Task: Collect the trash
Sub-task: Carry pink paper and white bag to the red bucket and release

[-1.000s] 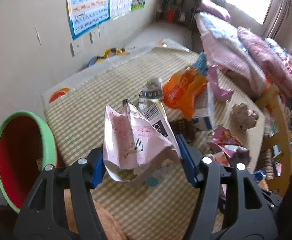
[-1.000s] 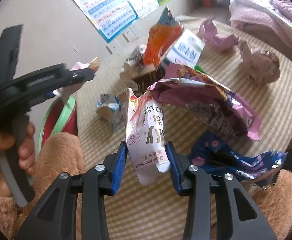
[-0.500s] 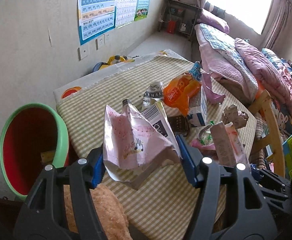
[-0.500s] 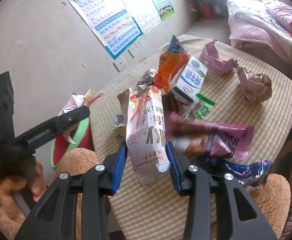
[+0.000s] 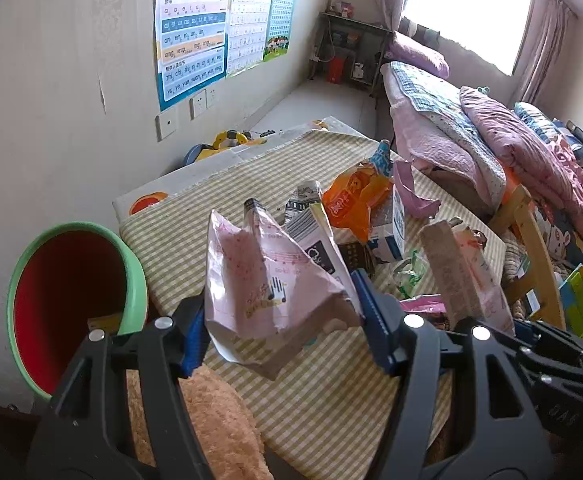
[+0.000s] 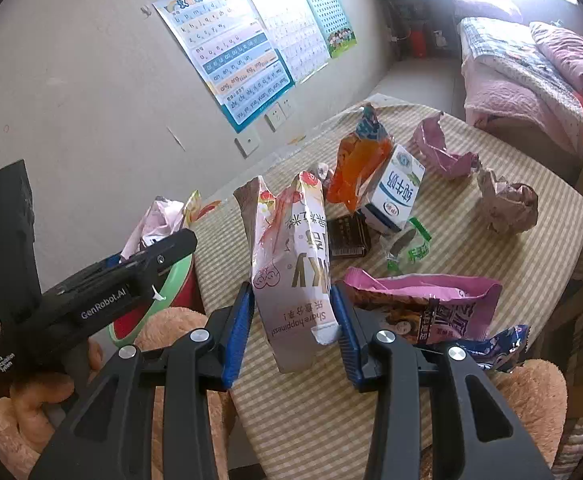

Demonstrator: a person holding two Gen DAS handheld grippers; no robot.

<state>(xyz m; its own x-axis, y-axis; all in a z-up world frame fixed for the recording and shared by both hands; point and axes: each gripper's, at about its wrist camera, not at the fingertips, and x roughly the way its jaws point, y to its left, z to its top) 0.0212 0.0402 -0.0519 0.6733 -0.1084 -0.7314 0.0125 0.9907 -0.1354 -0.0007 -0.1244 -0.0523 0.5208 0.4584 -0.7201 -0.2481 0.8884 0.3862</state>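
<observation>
— Left wrist view? Jaws?
— Clamped by left gripper (image 5: 277, 322) on crumpled pink wrapper (image 5: 267, 288), raised over table (image 5: 219, 184) near edge, beside green bin (image 5: 71, 304).
— Right wrist view?
— Pinched by right gripper (image 6: 291, 332) on white snack bag (image 6: 291, 264), upright, above near edge; milk carton (image 6: 393, 196) mid-surface.

Two tools (image 5: 277, 330) (image 6: 293, 330), one bin (image 5: 135, 280), one milk carton (image 6: 393, 194).
</observation>
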